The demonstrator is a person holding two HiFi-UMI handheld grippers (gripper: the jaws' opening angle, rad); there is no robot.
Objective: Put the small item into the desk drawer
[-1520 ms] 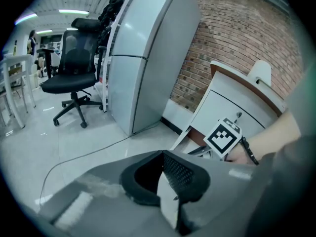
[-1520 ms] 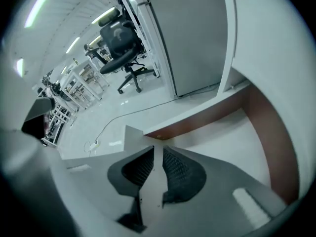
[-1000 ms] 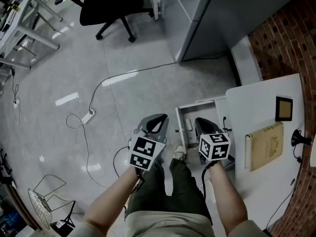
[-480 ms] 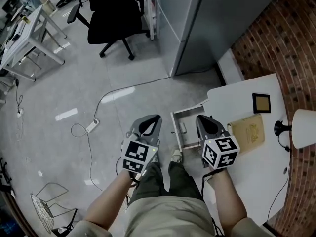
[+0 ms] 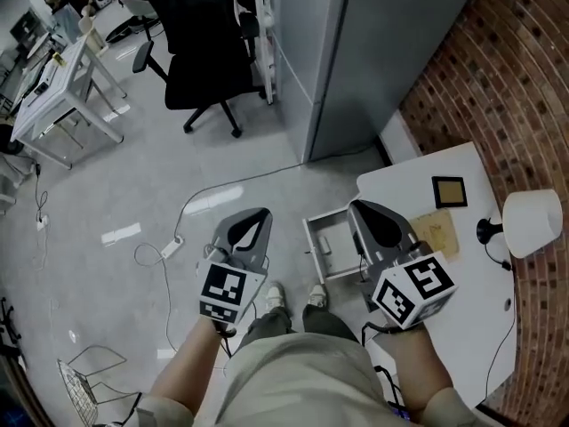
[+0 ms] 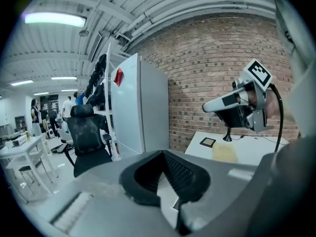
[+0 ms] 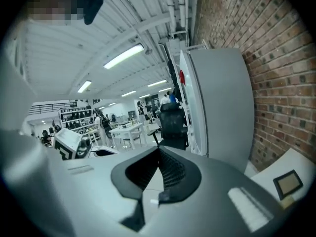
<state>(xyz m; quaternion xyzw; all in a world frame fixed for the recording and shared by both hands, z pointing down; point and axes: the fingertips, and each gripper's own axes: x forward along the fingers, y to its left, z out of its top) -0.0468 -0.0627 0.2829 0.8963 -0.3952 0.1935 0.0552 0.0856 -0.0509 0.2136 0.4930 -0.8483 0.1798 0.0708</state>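
The desk drawer (image 5: 313,254) stands pulled out from the white desk (image 5: 462,292), and a small pale item (image 5: 325,242) lies inside it. My right gripper (image 5: 357,208) hangs over the drawer's right side at the desk edge, jaws shut with nothing visible between them (image 7: 159,149). My left gripper (image 5: 252,221) floats above the floor left of the drawer, also shut and empty (image 6: 163,154). In the left gripper view, the right gripper (image 6: 206,107) is level in front of the brick wall.
On the desk are a small dark frame (image 5: 449,191), a yellowish book (image 5: 437,233) and a white lamp (image 5: 532,221). A grey cabinet (image 5: 356,60) stands behind the drawer. A black office chair (image 5: 203,52) and a power strip (image 5: 166,251) with its cable are on the floor to the left.
The view has swung up toward the room, so desk and drawer sit higher and further left. Both grippers have come nearer the camera and the left one has drifted left. The drawer stays open.
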